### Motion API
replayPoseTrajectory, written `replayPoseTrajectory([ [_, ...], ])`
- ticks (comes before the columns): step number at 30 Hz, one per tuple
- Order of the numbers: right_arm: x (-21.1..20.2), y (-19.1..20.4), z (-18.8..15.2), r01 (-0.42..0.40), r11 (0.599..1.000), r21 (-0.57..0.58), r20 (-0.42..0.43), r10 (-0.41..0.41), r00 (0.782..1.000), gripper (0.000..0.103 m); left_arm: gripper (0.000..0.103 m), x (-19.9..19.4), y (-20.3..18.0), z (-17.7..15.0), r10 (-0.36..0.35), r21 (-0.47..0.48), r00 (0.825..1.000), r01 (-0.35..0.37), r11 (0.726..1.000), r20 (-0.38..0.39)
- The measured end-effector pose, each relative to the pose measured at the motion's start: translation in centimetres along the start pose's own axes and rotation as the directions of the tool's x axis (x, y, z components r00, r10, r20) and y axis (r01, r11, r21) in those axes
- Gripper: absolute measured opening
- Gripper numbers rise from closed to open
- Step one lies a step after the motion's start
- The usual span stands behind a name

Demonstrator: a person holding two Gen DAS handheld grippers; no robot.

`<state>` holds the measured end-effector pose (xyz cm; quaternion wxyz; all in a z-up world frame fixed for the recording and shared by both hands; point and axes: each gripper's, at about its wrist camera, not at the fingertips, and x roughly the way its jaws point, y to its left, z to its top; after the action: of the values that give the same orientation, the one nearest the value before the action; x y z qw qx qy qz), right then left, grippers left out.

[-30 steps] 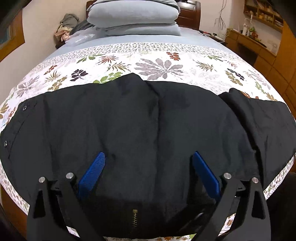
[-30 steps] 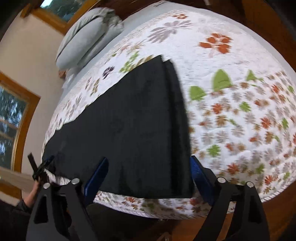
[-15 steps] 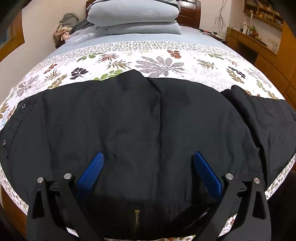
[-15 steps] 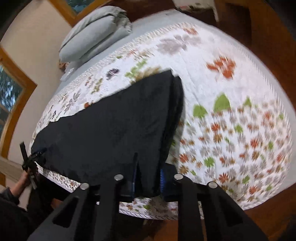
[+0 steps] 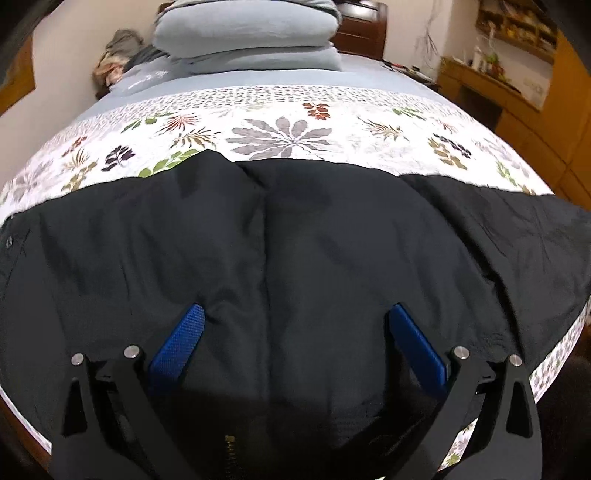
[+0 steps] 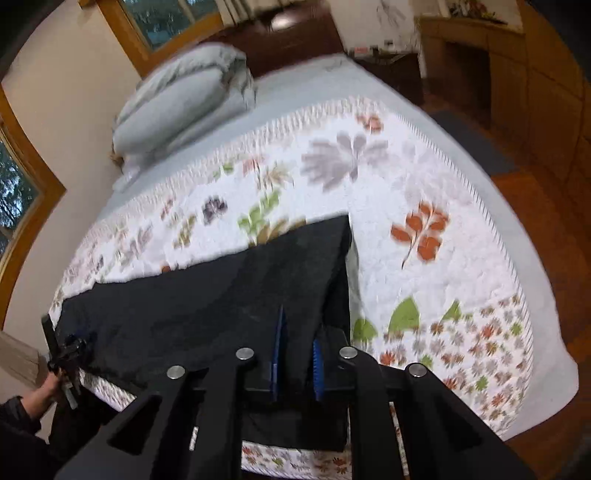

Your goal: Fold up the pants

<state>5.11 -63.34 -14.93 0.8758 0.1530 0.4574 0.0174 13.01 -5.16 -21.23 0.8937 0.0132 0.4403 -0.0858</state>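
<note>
Your black pants (image 5: 280, 258) lie flat on the bed (image 5: 288, 110), along the near edge of the flowered quilt (image 5: 332, 122). Their long way runs from side to side. The waist end, with its gold zipper (image 5: 231, 456), is by your left gripper (image 5: 295, 339). The leg end reaches over to your right gripper (image 6: 297, 354).

Your left gripper is spread wide. Its two blue fingers (image 5: 179, 343) sit over the cloth near the waist, with a lot of black cloth between them. They are not pinching anything, and you cannot tell if the tips press on the cloth.

Your right gripper is pressed almost together. It pinches the leg end of the pants between its blue fingers (image 6: 277, 347). The cloth there rises up off the quilt into the gripper, and a dark shadow sits under the raised edge.

In the right wrist view, your left hand (image 6: 48, 384) shows far off at the other end of the pants, at the bed's edge.

The near side of the pants lies close to the quilt's border, and the bed ends right below your grippers. Past the pants, the quilt is wide and flat up to the gray pillows (image 5: 247, 29) at the head of the bed. To the right of the leg end there is more bare quilt, then the wooden floor (image 6: 546, 221).
</note>
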Motion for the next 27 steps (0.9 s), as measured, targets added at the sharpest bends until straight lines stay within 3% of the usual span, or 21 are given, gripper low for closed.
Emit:
replayPoseTrajectory([
  [2,1.0,0.0,-1.1,0.009,1.000,0.012,-0.059,-0.009,0.998,0.021,0.101,-0.3,0.6,-0.3,-0.004,-0.010,1.000,0.004,1.000,-0.005],
  [4,1.1,-0.5,-2.2,-0.005,0.998,0.060,-0.071,0.010,0.997,0.042,0.101,-0.7,1.8,-0.5,0.000,-0.035,1.000,-0.001,0.999,-0.017],
  [7,0.8,-1.2,-4.0,-0.016,0.992,0.125,-0.082,0.026,0.996,0.054,0.100,-1.2,3.5,-0.9,0.027,-0.032,0.999,-0.027,0.999,-0.026],
  [12,-1.0,-0.5,-6.7,0.057,0.986,0.159,-0.076,-0.046,0.996,0.054,0.101,-2.2,7.2,-1.3,0.127,-0.024,0.991,-0.128,0.991,-0.030],
  [15,-2.0,2.5,-6.8,0.009,0.994,0.111,-0.037,-0.005,0.999,0.054,0.100,-3.6,10.4,-1.5,0.149,-0.071,0.988,-0.151,0.986,-0.036],
  [18,-1.2,9.1,-5.4,-0.081,0.997,-0.014,-0.030,0.081,0.996,0.055,0.100,-6.6,13.6,-1.7,0.214,-0.104,0.977,-0.211,0.972,0.015],
  [20,0.4,15.0,-4.4,-0.157,0.981,-0.117,-0.049,0.152,0.987,0.062,0.101,-8.9,16.0,-1.9,0.240,-0.143,0.970,-0.234,0.962,0.031],
  [23,3.7,23.6,-3.7,-0.290,0.931,-0.224,-0.104,0.273,0.956,0.066,0.101,-11.2,19.5,-2.9,0.259,-0.197,0.966,-0.252,0.948,0.011],
  [27,8.3,33.6,-4.1,-0.406,0.862,-0.304,-0.189,0.363,0.912,0.066,0.101,-12.2,23.6,-4.9,0.235,-0.276,0.971,-0.241,0.931,-0.054],
])
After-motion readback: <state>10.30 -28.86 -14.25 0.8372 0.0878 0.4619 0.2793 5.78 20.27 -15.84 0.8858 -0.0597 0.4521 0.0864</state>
